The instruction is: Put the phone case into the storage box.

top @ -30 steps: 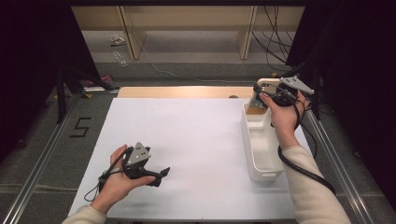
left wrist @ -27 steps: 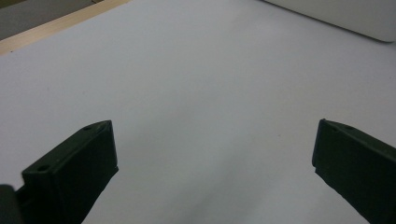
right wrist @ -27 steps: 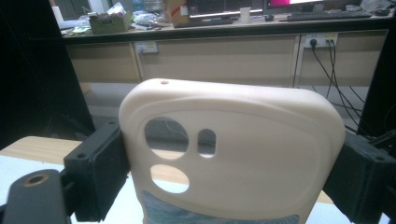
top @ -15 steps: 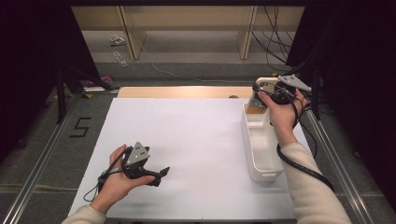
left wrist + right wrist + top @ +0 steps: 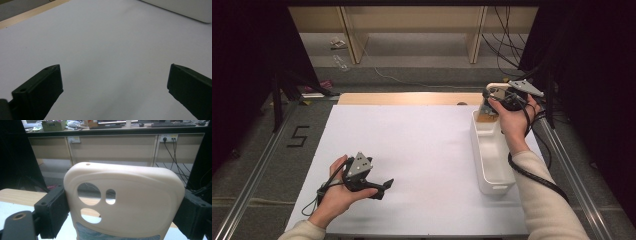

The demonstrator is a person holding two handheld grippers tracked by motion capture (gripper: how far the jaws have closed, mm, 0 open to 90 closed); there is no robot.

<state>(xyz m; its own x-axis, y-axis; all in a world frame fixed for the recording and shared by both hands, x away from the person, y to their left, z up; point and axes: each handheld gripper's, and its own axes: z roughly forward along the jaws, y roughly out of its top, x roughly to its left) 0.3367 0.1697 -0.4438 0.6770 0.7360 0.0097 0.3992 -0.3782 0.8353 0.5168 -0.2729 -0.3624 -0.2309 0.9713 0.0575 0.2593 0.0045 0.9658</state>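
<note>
Nothing has shifted: right gripper [image 5: 120, 215] clamps the cream plastic phone case [image 5: 125, 205] upright between its jaws; left gripper [image 5: 113, 92] gapes empty.

Counted on the table: one white tray [image 5: 492, 165] at 3 o'clock, one cream phone case [image 5: 125, 202], two hand-held grippers.

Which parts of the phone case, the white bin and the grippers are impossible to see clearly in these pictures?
- Phone case: the bottom edge of the right gripper view cuts off its lower part; in the high view it is small, partly behind the right gripper.
- White bin: its far end is hidden by the right hand in the high view.
- Left gripper: the frame edges crop its fingers in the left gripper view.
</note>
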